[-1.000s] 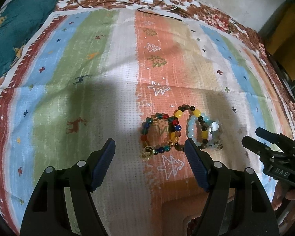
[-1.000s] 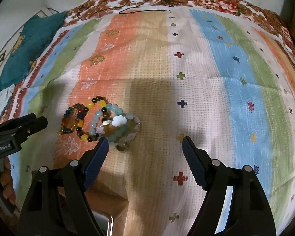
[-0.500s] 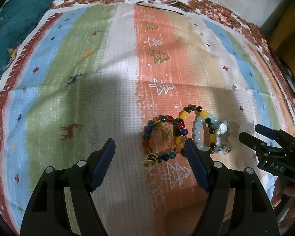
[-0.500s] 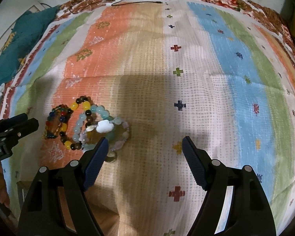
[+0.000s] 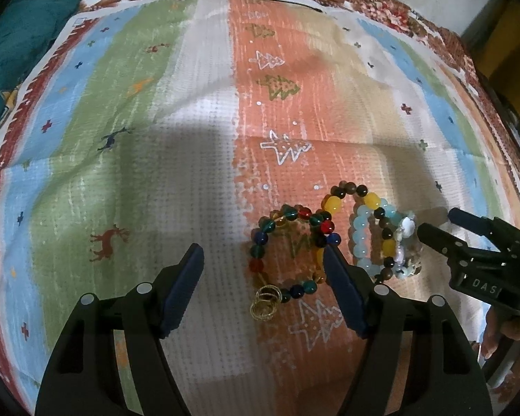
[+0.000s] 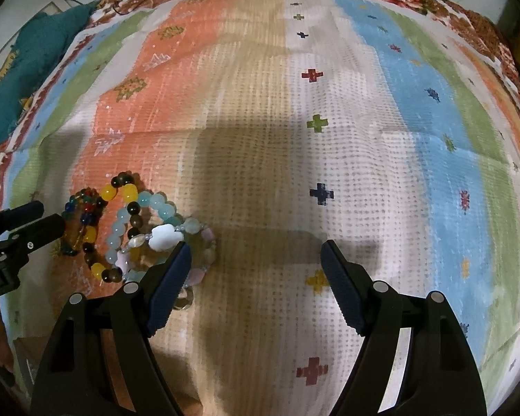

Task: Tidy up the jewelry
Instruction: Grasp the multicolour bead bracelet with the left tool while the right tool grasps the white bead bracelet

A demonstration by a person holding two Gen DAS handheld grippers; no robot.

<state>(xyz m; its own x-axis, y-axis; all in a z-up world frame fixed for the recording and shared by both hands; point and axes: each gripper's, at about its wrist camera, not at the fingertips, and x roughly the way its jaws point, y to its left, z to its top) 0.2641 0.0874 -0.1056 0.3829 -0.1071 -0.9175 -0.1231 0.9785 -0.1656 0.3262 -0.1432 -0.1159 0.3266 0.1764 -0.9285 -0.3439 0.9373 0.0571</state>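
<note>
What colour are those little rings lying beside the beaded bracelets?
Gold; the small rings show best in the left wrist view.

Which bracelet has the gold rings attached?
The multicolored glass-bead bracelet, leftmost of the cluster; gold rings hang at its near edge, unlike the others.

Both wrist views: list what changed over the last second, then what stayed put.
Both grippers closed in on the jewelry. The left gripper advanced, so its right finger now overlaps the multicolor bead bracelet. The right gripper moved left and nearer, its left finger now over the pale bracelet with the white charm. Nothing was gripped or released. Both stay open; the bracelets and gold rings lie unmoved on the striped cloth.
</note>
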